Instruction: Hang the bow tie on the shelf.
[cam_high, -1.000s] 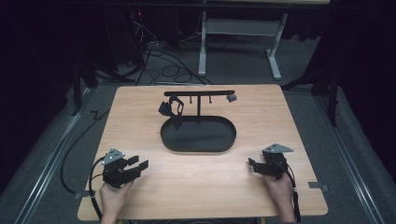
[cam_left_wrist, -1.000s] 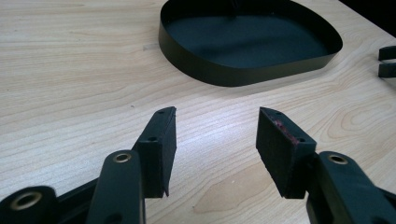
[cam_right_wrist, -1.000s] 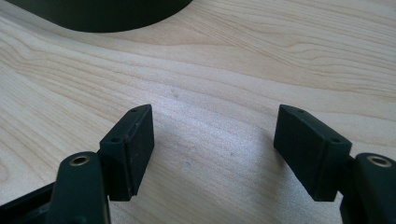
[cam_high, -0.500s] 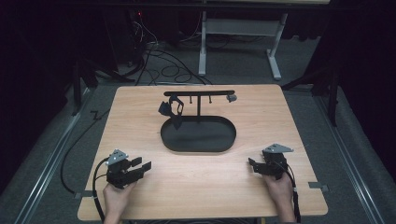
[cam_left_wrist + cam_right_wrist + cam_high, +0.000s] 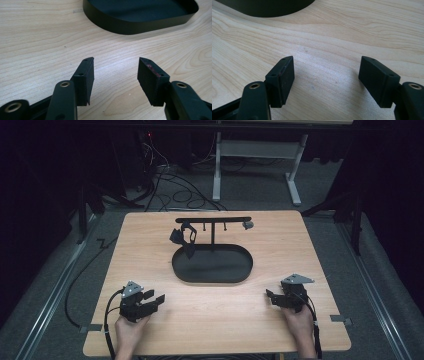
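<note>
Slightly shifted toward the tray [image 5: 212,270], left tongs [image 5: 152,301] gape empty; right tongs [image 5: 272,297] gape empty too.

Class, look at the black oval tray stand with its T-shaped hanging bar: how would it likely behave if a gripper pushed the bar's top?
The black oval tray stand probably looks rigid, metal-like, so it would not flex. Its thin T-shaped hanging bar rises high, so a top push may rock it. The broad, flat base on the wooden table likely resists tipping and slides instead.

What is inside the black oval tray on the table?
The black oval tray looks bare apart from the stand's post rising at its back edge. Its near wall hides a strip of the floor in the left gripper view.
</note>
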`<state>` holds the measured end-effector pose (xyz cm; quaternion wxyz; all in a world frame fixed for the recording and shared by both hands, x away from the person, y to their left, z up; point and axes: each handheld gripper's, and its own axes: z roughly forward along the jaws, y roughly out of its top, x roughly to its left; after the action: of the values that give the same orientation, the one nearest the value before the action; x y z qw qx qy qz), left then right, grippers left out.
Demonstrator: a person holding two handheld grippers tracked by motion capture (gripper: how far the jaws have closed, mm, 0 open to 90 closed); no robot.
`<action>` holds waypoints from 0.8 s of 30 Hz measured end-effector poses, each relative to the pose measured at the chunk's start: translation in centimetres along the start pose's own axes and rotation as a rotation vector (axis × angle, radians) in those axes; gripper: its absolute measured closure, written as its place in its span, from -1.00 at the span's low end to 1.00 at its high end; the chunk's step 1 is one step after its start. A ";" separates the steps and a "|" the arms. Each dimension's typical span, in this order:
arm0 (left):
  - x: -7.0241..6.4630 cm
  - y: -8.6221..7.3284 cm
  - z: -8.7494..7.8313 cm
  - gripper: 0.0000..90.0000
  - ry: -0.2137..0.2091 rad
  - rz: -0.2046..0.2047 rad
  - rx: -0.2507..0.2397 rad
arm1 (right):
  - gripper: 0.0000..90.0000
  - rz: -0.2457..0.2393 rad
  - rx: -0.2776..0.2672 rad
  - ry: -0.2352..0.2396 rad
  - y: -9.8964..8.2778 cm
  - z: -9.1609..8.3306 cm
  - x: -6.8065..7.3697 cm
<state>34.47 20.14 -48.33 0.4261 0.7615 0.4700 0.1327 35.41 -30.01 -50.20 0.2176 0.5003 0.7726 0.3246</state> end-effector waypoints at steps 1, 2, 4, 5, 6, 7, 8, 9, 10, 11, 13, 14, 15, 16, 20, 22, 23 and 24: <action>0.0 0.0 0.1 0.06 0.000 0.000 0.004 | -0.33 0.000 0.000 0.000 0.0 0.0 0.0; 0.0 -0.1 0.2 0.06 0.002 0.000 0.003 | -0.33 0.000 0.000 0.000 0.0 0.0 0.0; -0.1 -0.1 0.5 0.06 0.009 0.007 0.008 | -0.33 0.000 0.000 0.000 0.0 0.0 0.0; -0.2 -0.1 0.6 0.06 0.011 0.006 0.009 | -0.33 0.000 0.000 0.000 0.0 0.0 0.0; -0.2 -0.1 0.7 0.06 0.016 0.009 0.012 | -0.33 0.000 0.000 0.000 0.0 0.0 0.0; -0.2 -0.1 0.8 0.06 0.020 0.015 0.015 | -0.33 0.000 0.000 0.000 0.0 0.0 0.0; -0.3 -0.1 0.9 0.06 0.024 0.020 0.018 | -0.33 0.000 0.000 0.000 0.0 0.0 0.0; -0.3 -0.1 1.0 0.06 0.027 0.020 0.016 | -0.33 0.000 0.000 0.000 0.0 0.0 0.0; -0.4 -0.1 1.0 0.05 0.033 0.023 0.018 | -0.33 -0.001 0.000 0.000 0.0 0.0 0.0; -0.4 -0.1 1.1 0.05 0.041 0.030 0.020 | -0.33 0.000 0.000 0.000 0.0 0.0 0.0; -0.5 0.0 1.3 0.05 0.056 0.044 0.026 | -0.33 0.000 0.000 0.000 0.0 0.0 0.0; -0.6 0.0 1.3 0.05 0.055 0.046 0.028 | -0.33 0.000 0.000 0.000 0.0 0.0 0.0; -0.6 0.0 1.4 0.05 0.058 0.048 0.027 | -0.33 0.000 0.000 0.000 0.0 0.0 0.0; -0.6 0.0 1.5 0.05 0.064 0.050 0.028 | -0.33 0.000 0.000 0.000 0.0 0.0 0.0; -0.6 -0.1 1.8 0.05 0.074 0.058 0.034 | -0.33 0.000 0.000 0.000 0.0 0.0 0.0; -0.6 -0.1 1.9 0.05 0.078 0.061 0.038 | -0.33 0.000 0.000 0.000 0.0 0.0 0.0; -0.6 -0.1 2.0 0.05 0.080 0.064 0.039 | -0.33 0.001 0.000 0.000 0.0 0.0 0.0; -0.6 -0.1 2.0 0.05 0.083 0.066 0.042 | -0.33 0.000 0.000 0.000 0.0 0.0 0.0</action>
<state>35.30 18.57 -49.50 0.3858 0.7791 0.4646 0.1682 35.41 -30.01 -50.20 0.2176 0.5005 0.7725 0.3248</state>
